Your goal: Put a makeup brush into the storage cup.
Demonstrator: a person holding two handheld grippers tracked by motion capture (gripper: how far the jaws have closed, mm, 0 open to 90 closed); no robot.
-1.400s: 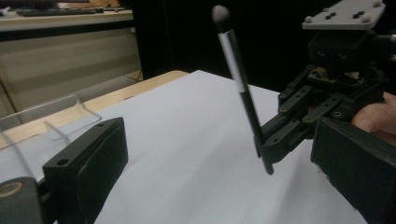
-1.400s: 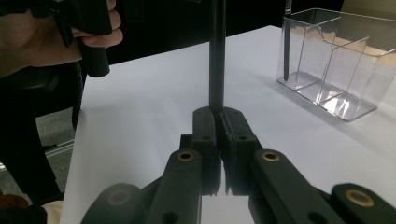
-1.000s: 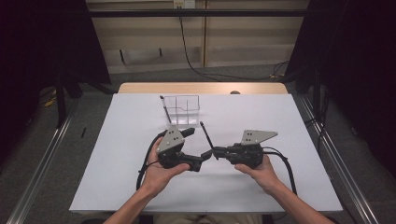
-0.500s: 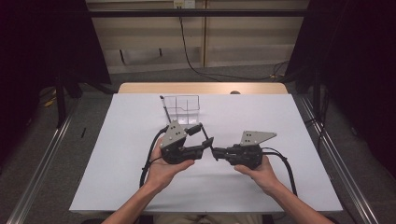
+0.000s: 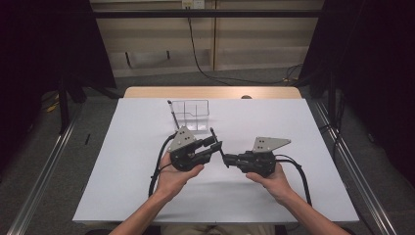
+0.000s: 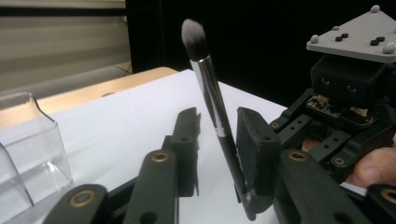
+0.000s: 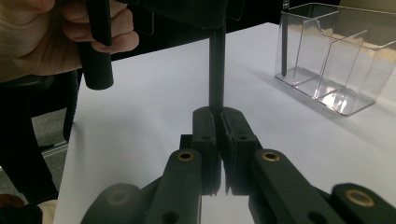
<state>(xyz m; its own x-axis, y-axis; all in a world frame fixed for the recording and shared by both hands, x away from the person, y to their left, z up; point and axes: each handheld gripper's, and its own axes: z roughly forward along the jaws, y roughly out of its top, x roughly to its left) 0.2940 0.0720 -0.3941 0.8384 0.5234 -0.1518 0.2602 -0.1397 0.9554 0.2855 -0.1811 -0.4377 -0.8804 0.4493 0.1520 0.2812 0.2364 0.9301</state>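
The right gripper [image 5: 226, 160] is clamped on the dark handle end of a makeup brush [image 6: 212, 95], its jaws pressed together around it. The left gripper [image 5: 215, 143] has just been closing; the brush stands between its jaws, resting against one pad, with a gap left to the other (no full clamp yet). From these jaws the brush rises tilted, bristles uppermost. Beyond both grippers, on the white table [image 5: 122, 161], stands a clear compartmented holder [image 5: 192, 114] containing another thin dark stick.

Left gripper [image 5: 215, 145] narrowing — right gripper [image 5: 226, 160] clamped
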